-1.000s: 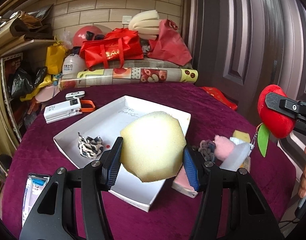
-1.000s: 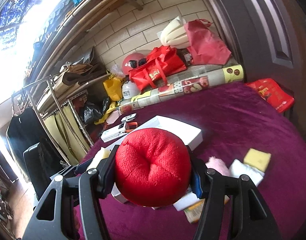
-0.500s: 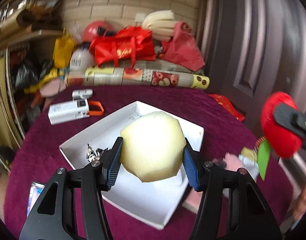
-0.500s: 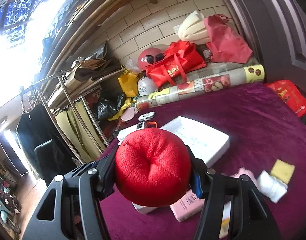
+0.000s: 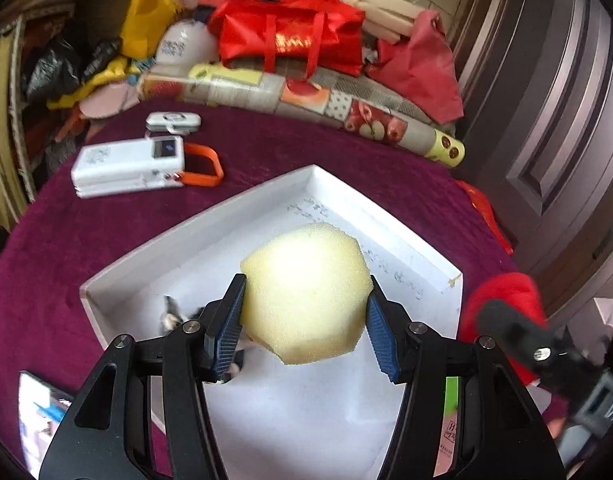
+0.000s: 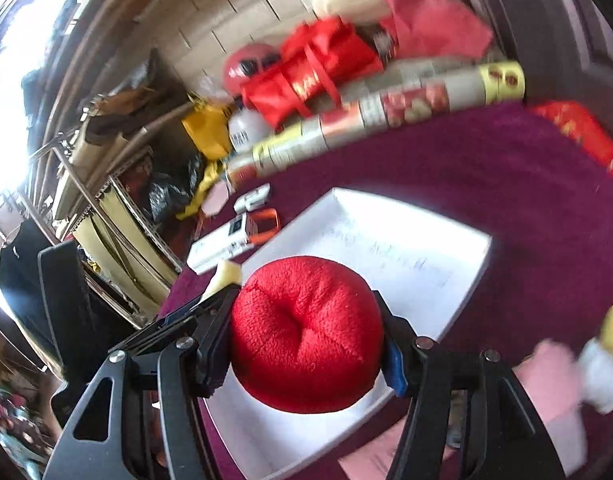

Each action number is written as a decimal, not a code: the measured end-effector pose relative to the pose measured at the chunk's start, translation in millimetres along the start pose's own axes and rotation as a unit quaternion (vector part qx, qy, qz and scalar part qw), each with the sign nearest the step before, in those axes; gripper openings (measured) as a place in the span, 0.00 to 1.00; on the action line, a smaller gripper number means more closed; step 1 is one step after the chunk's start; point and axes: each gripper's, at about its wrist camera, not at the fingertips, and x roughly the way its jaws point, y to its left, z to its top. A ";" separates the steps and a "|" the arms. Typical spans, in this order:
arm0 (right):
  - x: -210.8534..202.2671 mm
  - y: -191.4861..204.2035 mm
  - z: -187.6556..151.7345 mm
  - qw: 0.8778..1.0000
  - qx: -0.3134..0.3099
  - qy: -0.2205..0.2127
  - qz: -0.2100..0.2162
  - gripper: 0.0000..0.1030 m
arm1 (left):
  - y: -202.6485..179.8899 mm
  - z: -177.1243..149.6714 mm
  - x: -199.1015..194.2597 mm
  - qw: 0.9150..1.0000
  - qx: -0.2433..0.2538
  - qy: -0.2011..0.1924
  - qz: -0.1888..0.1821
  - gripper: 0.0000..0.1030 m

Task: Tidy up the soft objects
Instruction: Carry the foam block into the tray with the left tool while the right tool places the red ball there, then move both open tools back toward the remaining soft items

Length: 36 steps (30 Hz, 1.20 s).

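My left gripper [image 5: 304,326] is shut on a pale yellow sponge [image 5: 304,296], held above the white tray [image 5: 186,236] on the purple tablecloth. A black-and-white patterned soft item [image 5: 170,316] lies in the tray, mostly hidden behind the left finger. My right gripper [image 6: 306,344] is shut on a red plush apple [image 6: 306,334], held over the tray's [image 6: 406,256] near left part. In the left wrist view the right gripper [image 5: 518,344] with the red plush apple [image 5: 502,296] hangs at the tray's right corner. A pink soft item [image 6: 546,372] lies on the cloth at the right.
A white device with an orange strap [image 5: 130,166] and a small white gadget [image 5: 172,121] lie left of the tray. A patterned roll [image 5: 326,100], red bags [image 5: 290,36] and clutter line the table's far edge. A dark door [image 5: 554,80] stands right. A packet [image 5: 42,412] lies near left.
Both grippers have moved in over the tray with their loads. The tray now looks larger and nearer in both views, and the red plush apple has come down to the tray's right corner.
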 end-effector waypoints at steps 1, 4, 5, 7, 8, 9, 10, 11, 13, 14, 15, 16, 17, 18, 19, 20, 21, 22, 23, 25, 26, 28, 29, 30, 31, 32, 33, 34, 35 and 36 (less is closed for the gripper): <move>6.9 1.2 -0.9 1.000 -0.001 0.004 -0.004 0.60 | -0.6 -0.6 3.5 1.000 0.002 0.001 0.005 0.55; 20.9 0.7 -5.7 1.000 0.009 0.007 -0.012 0.60 | -0.3 -4.1 12.0 0.999 0.007 -0.002 0.033 0.55; 23.3 -1.6 -7.3 1.000 0.016 0.008 -0.012 0.60 | 2.1 -5.2 14.6 0.999 0.004 -0.001 0.040 0.56; 32.1 -7.7 -10.0 0.999 0.034 0.014 -0.016 0.61 | 5.6 -6.2 16.6 0.999 -0.001 0.002 0.047 0.58; 35.4 -10.5 -11.0 0.999 0.042 0.017 -0.017 0.61 | 7.6 -6.3 16.3 0.999 -0.002 0.000 0.046 0.59; 37.9 -13.0 -11.4 0.999 0.050 0.017 -0.016 0.61 | 9.1 -6.1 15.4 0.999 -0.002 -0.004 0.046 0.61; 38.2 -16.2 -12.3 0.998 0.059 0.014 -0.008 0.63 | 10.2 -5.6 14.1 0.999 -0.002 -0.009 0.049 0.69; 39.0 -16.6 -11.5 0.998 0.062 0.012 -0.003 0.66 | 11.4 -4.8 12.1 0.998 -0.003 -0.016 0.055 0.81; 35.7 -16.3 -9.6 0.998 0.065 0.000 0.002 0.82 | 13.9 -4.1 3.2 0.995 -0.005 -0.047 0.085 0.98; 34.4 -15.1 -7.1 0.998 0.066 -0.011 -0.002 0.84 | 14.9 -3.3 0.1 0.994 -0.005 -0.059 0.095 1.00; 28.0 -14.9 -6.4 0.997 0.066 -0.029 -0.008 0.85 | 15.7 -2.7 -3.9 0.992 -0.006 -0.070 0.103 1.00; 21.9 -14.1 -5.5 0.997 0.064 -0.044 -0.016 0.86 | 16.5 -2.5 -8.7 0.991 -0.008 -0.081 0.106 1.00; 19.3 -12.8 -3.7 0.997 0.058 -0.051 -0.024 0.93 | 16.8 -2.4 -11.2 0.991 -0.010 -0.086 0.106 1.00; 14.6 -11.3 -2.2 0.997 0.052 -0.057 -0.032 1.00 | 16.8 -2.3 -14.9 0.990 -0.010 -0.093 0.108 1.00; 9.0 -9.8 -1.0 0.996 0.047 -0.065 -0.039 1.00 | 16.0 -2.3 -17.6 0.989 -0.008 -0.097 0.109 1.00; 2.4 -8.2 -0.5 0.995 0.045 -0.078 -0.041 1.00 | 13.8 -2.3 -20.9 0.989 -0.004 -0.102 0.111 1.00; -2.6 -7.4 -0.2 0.994 0.045 -0.088 -0.040 1.00 | 12.1 -2.5 -23.3 0.988 -0.002 -0.105 0.111 1.00; -10.4 -6.1 -0.3 0.993 0.045 -0.100 -0.035 1.00 | 9.9 -2.8 -26.2 0.988 0.001 -0.109 0.111 1.00; -15.1 -5.2 -0.1 0.993 0.045 -0.107 -0.033 1.00 | 7.7 -2.5 -28.6 0.988 0.002 -0.113 0.109 1.00; -26.6 -2.2 -0.1 0.991 0.042 -0.123 -0.028 1.00 | 3.6 -3.3 -32.9 0.987 0.006 -0.117 0.109 1.00; -30.0 -0.5 0.3 0.991 0.040 -0.128 -0.026 1.00 | 0.9 -3.8 -35.7 0.987 0.008 -0.120 0.109 1.00; -38.4 3.0 0.1 0.989 0.034 -0.139 -0.022 1.00 | -2.7 -5.7 -40.5 0.986 0.011 -0.124 0.110 1.00; -42.5 3.5 0.4 0.989 0.033 -0.144 -0.019 1.00 | -4.6 -6.6 -43.0 0.986 0.012 -0.126 0.110 1.00; -47.2 4.1 -0.2 0.988 0.032 -0.150 -0.015 1.00 | -6.6 -7.6 -45.8 0.985 0.014 -0.129 0.110 1.00; -53.4 4.8 -0.7 0.987 0.032 -0.159 -0.011 1.00 | -8.9 -8.6 -48.6 0.985 0.017 -0.131 0.109 1.00; -57.8 5.3 -1.1 0.986 0.032 -0.165 -0.008 1.00 | -11.4 -9.9 -50.4 0.985 0.019 -0.132 0.110 1.00; -63.8 5.8 -1.1 0.984 0.031 -0.174 -0.005 1.00 | -13.2 -11.2 -52.5 0.985 0.021 -0.133 0.110 1.00; -69.7 6.9 -0.7 0.983 0.029 -0.182 -0.003 1.00 | -15.1 -12.8 -54.6 0.985 0.022 -0.134 0.110 1.00; -75.0 8.1 -1.4 0.982 0.027 -0.189 -0.001 1.00 | -17.0 -14.7 -57.9 0.985 0.023 -0.135 0.107 1.00; -82.3 8.4 -1.7 0.979 0.024 -0.200 0.000 1.00 | -18.3 -16.1 -59.9 0.985 0.023 -0.136 0.105 1.00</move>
